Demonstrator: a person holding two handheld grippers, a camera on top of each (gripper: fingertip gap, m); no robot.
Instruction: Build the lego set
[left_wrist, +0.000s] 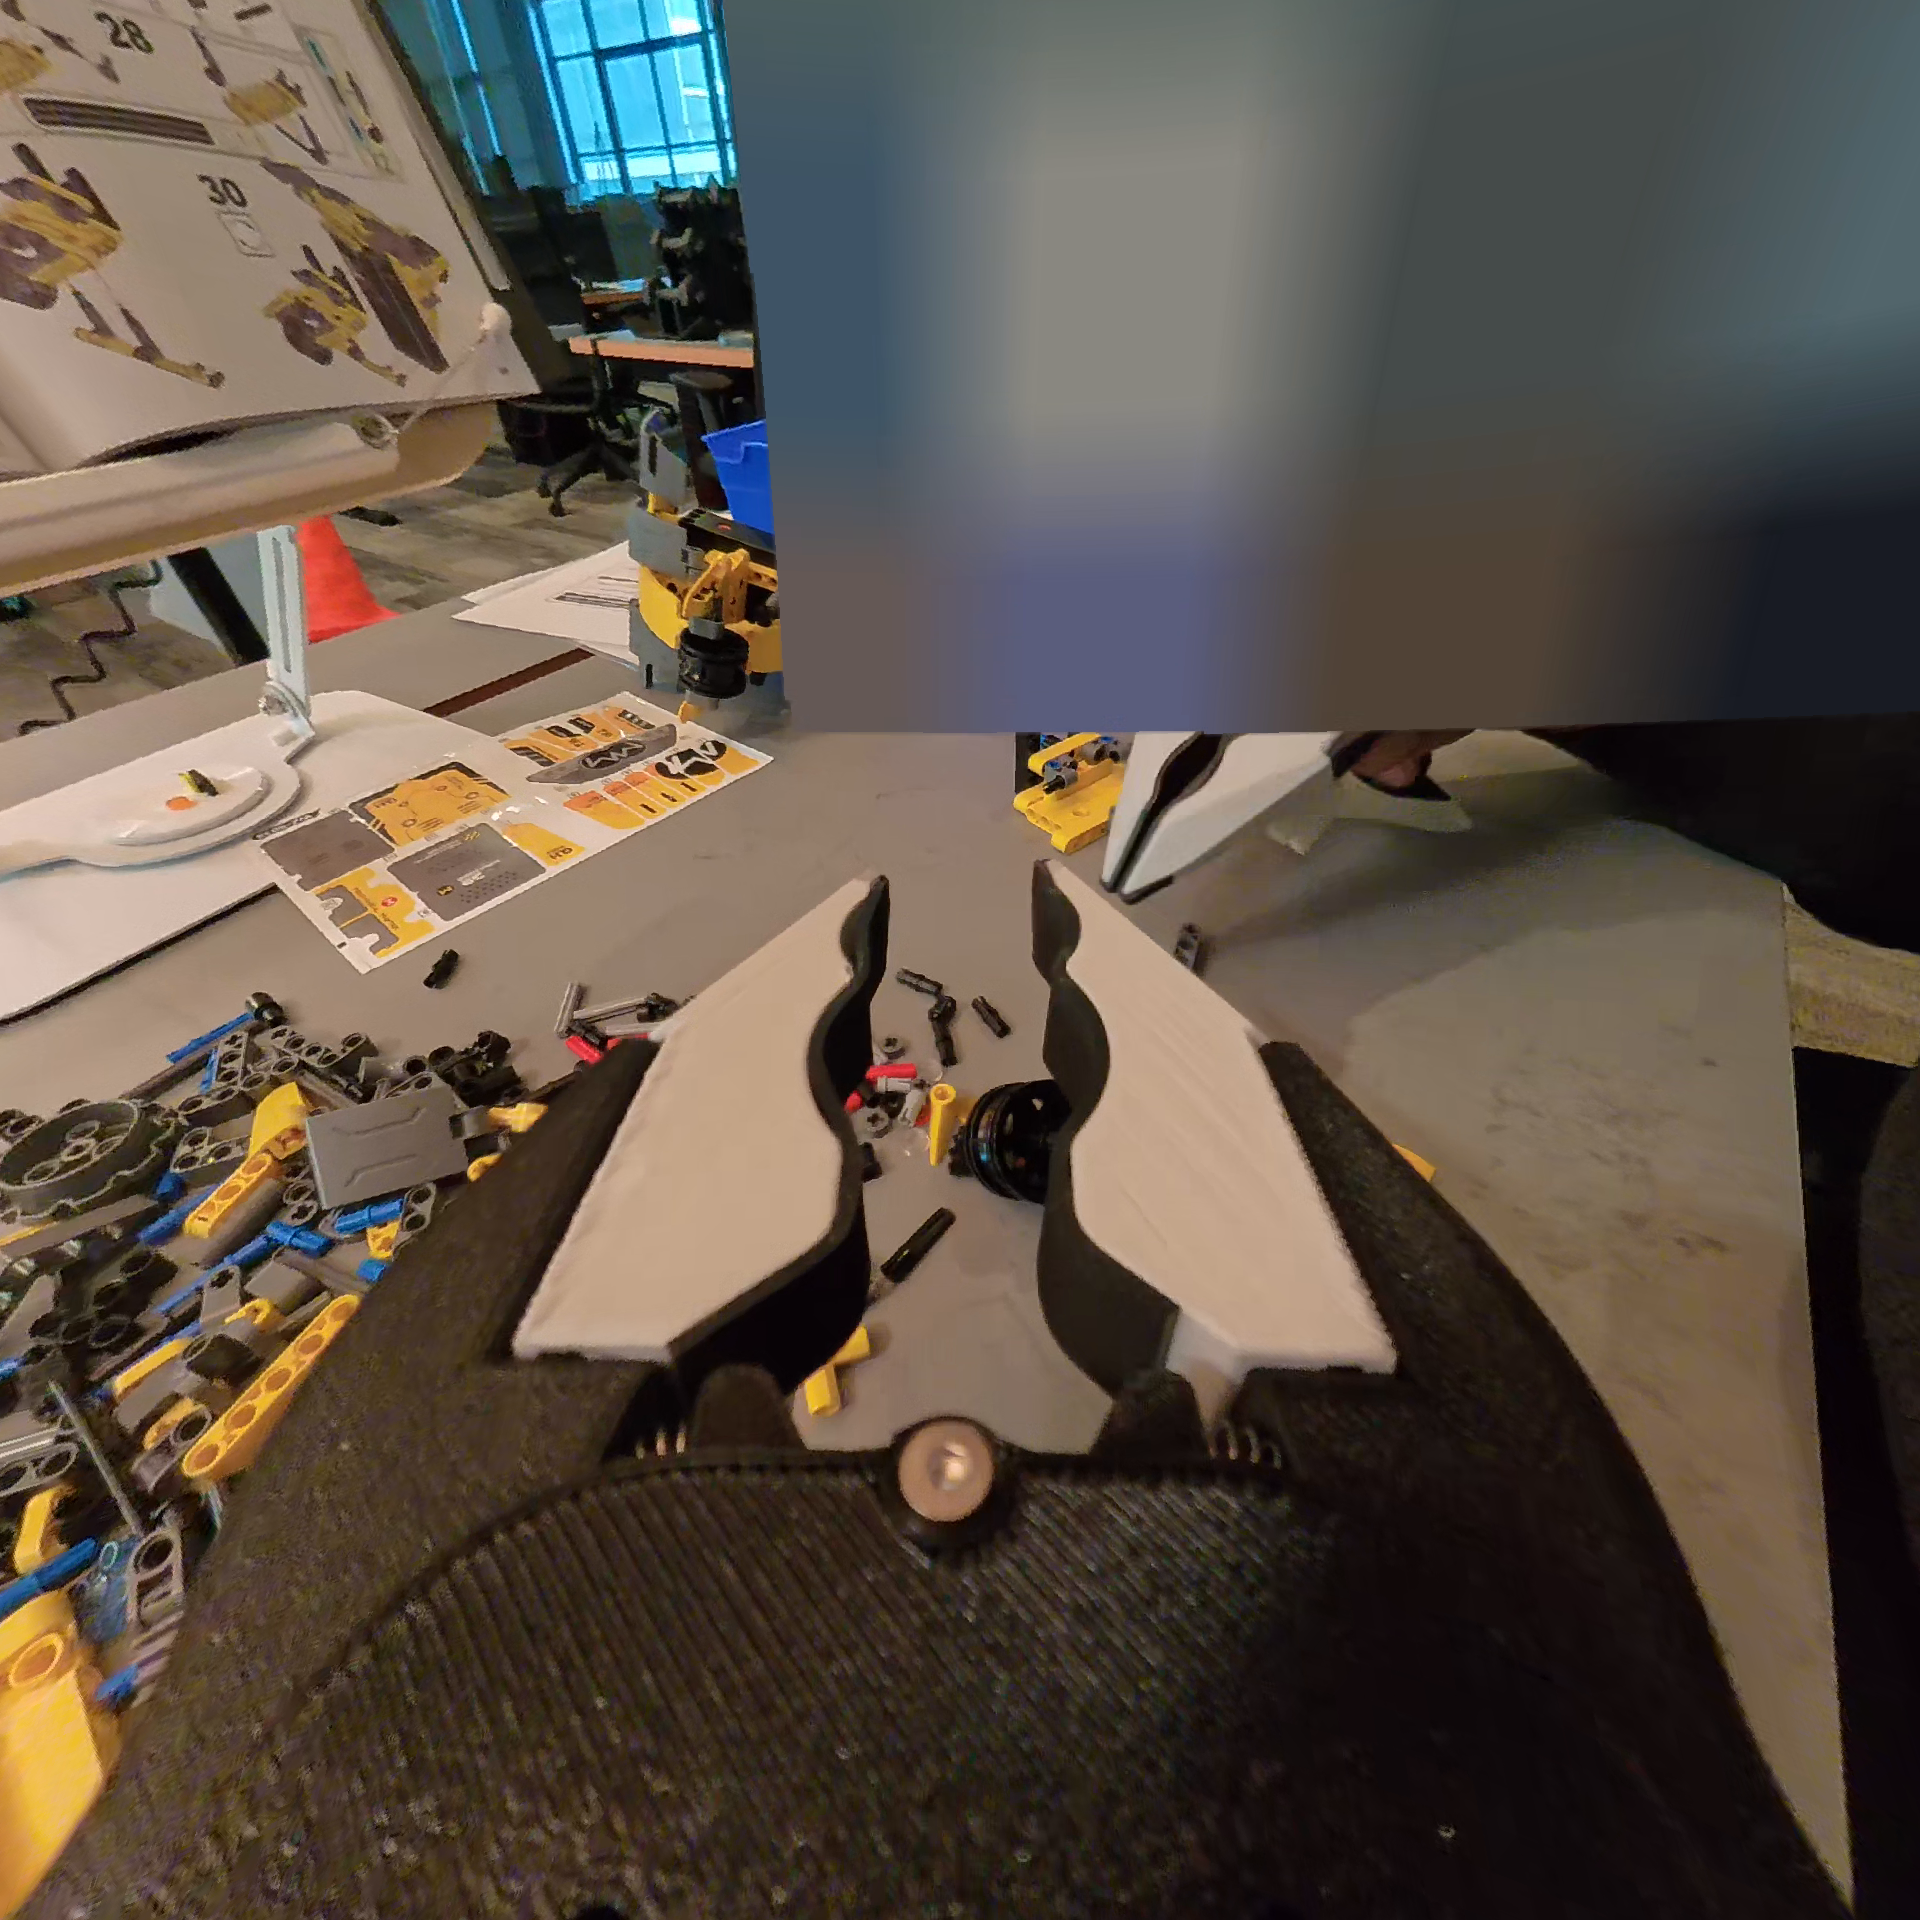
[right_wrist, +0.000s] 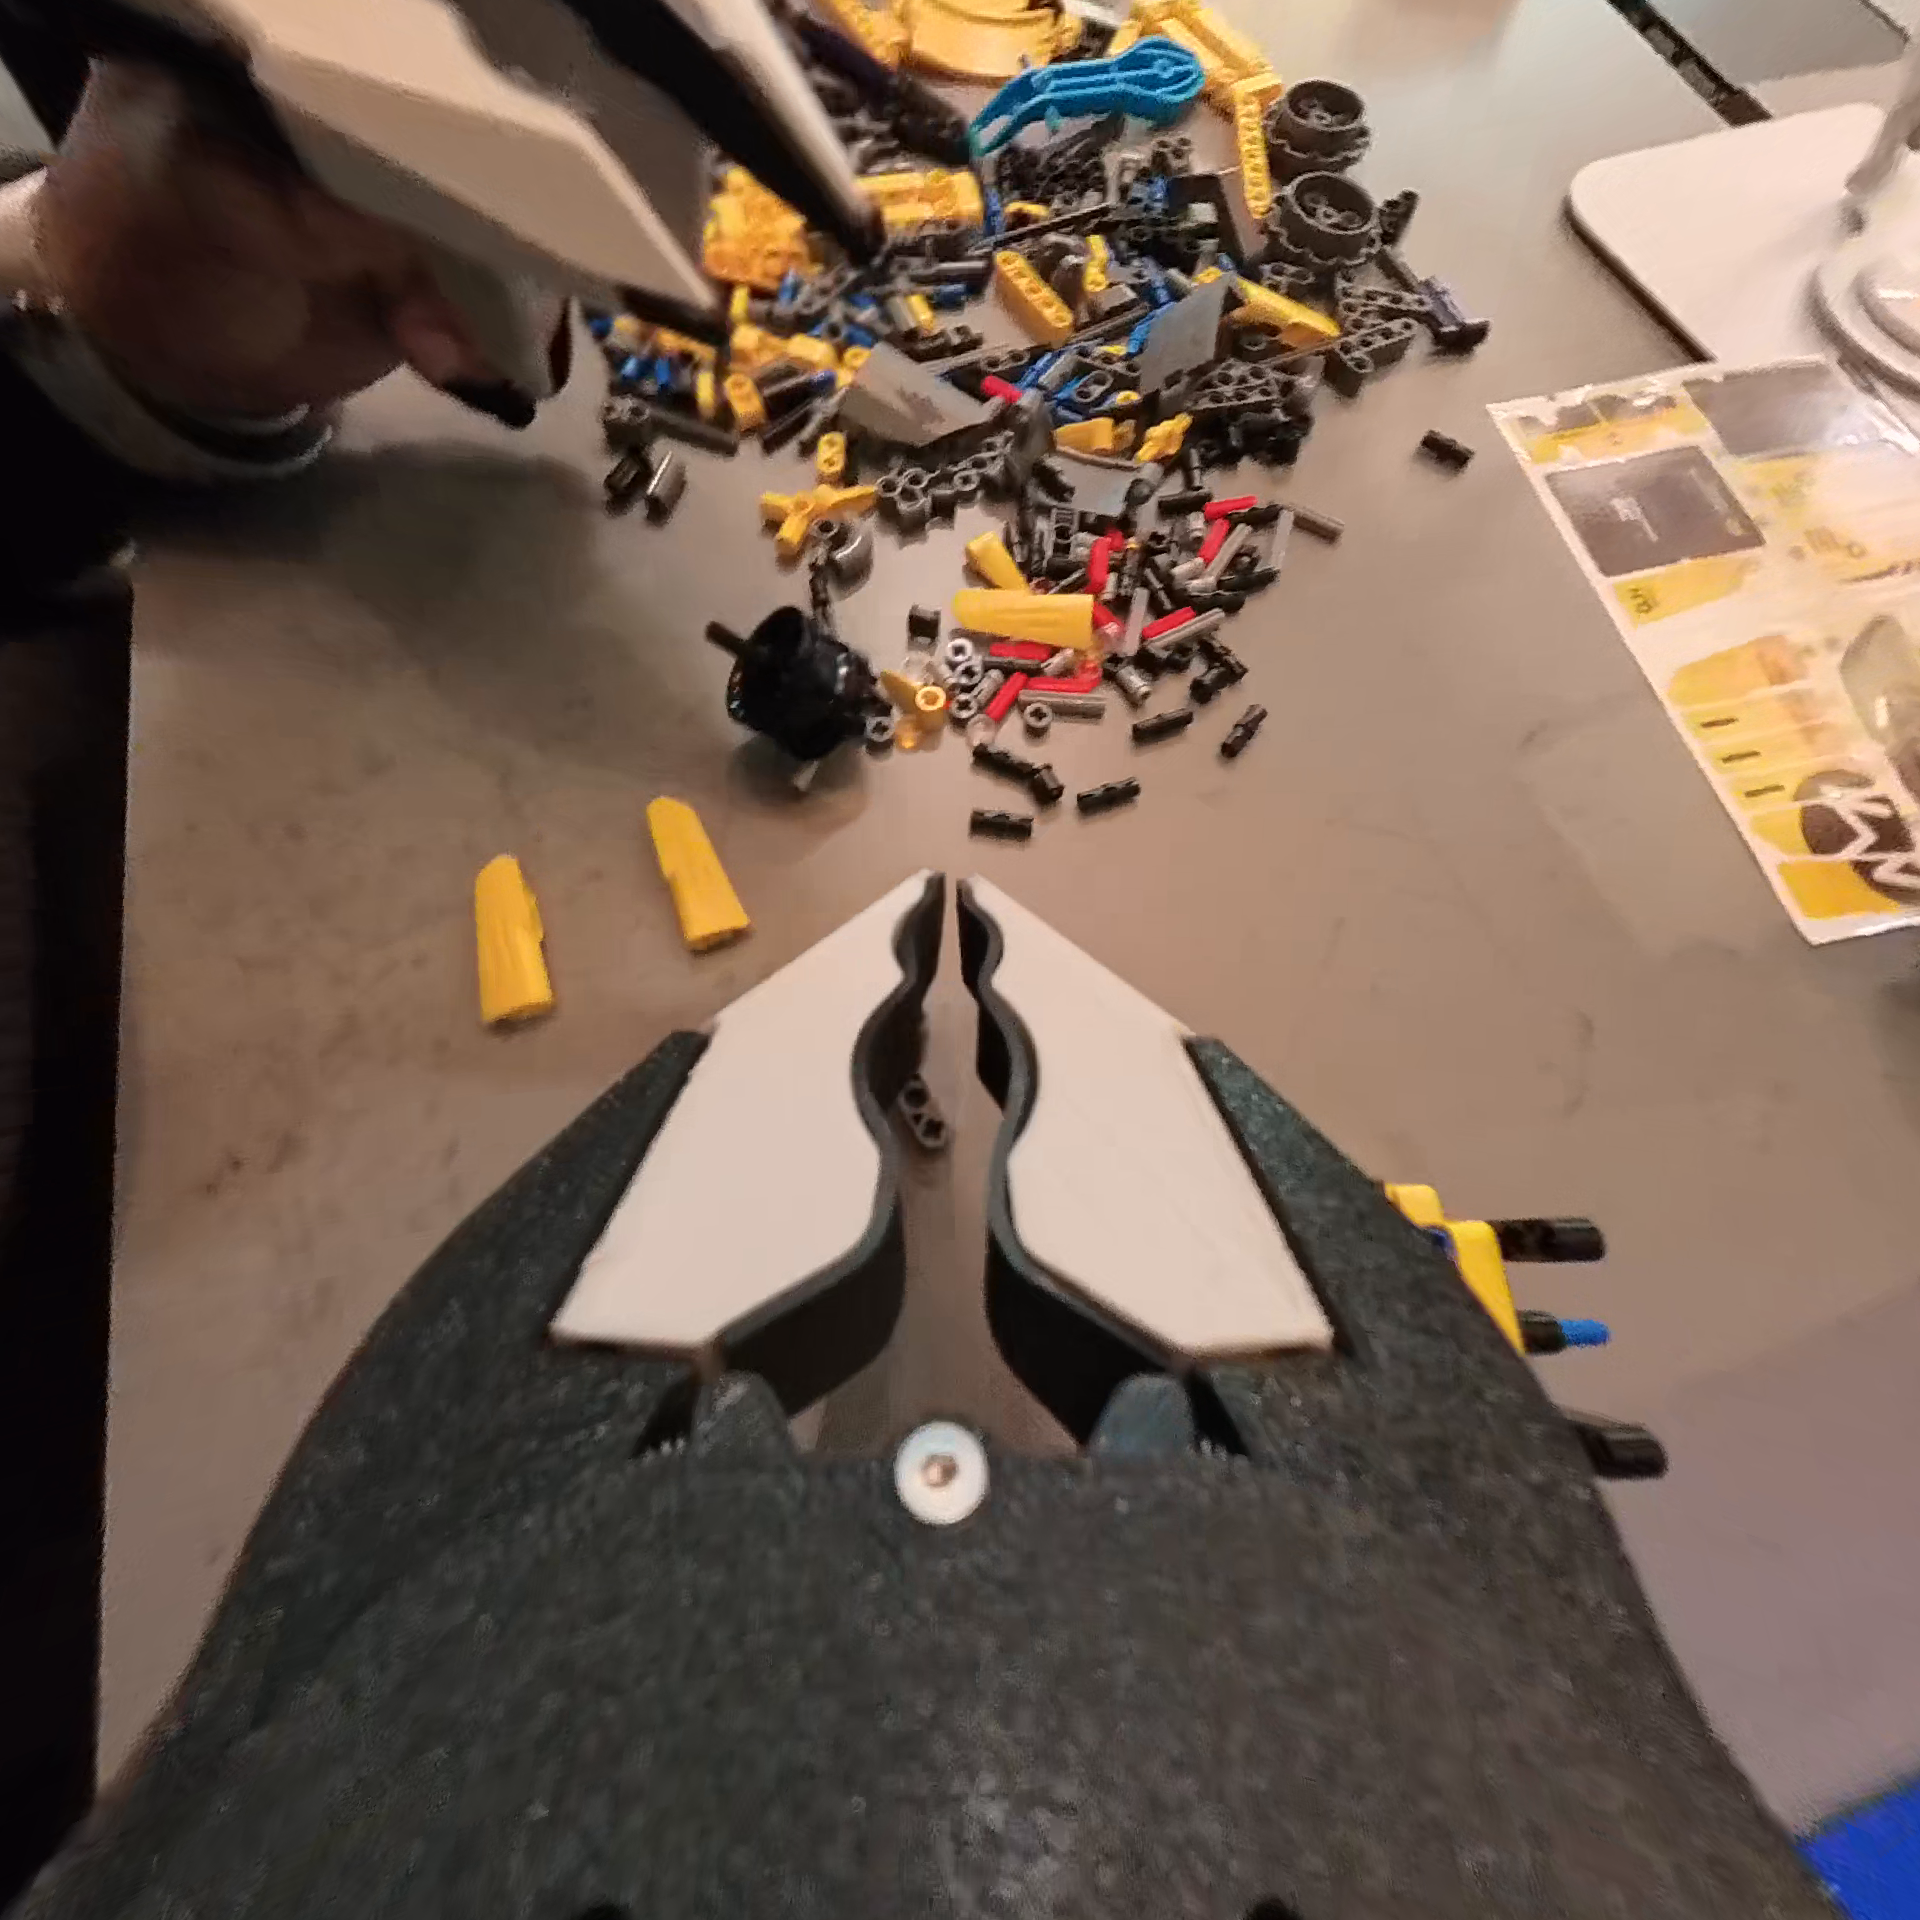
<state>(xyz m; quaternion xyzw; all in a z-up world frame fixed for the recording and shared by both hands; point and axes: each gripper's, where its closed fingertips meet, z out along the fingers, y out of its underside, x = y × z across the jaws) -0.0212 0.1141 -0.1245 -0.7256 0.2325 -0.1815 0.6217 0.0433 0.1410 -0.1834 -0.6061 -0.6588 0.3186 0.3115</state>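
Your grey table (right_wrist: 1351, 987) carries a large heap of building pieces (right_wrist: 1039, 343) on the far side. Your left hand-held gripper (left_wrist: 961, 894) hovers spread, empty, above scattered small pins, with the black wheel hub (left_wrist: 1013, 1138) between its fingers. Your right hand-held gripper (right_wrist: 949, 883) is pressed nearly together at the tips, gripping nothing; a small dark beam (right_wrist: 923, 1110) lies beneath the fingers. Two yellow pieces (right_wrist: 603, 914) rest near left.

Warm, dim indoor light falls on the counter (left_wrist: 1558, 1091); a window (left_wrist: 634, 94) glows cold blue at upper left. Wide-angle bending warps the edges. In the right wrist view, the upper left and right edge smear with motion blur.
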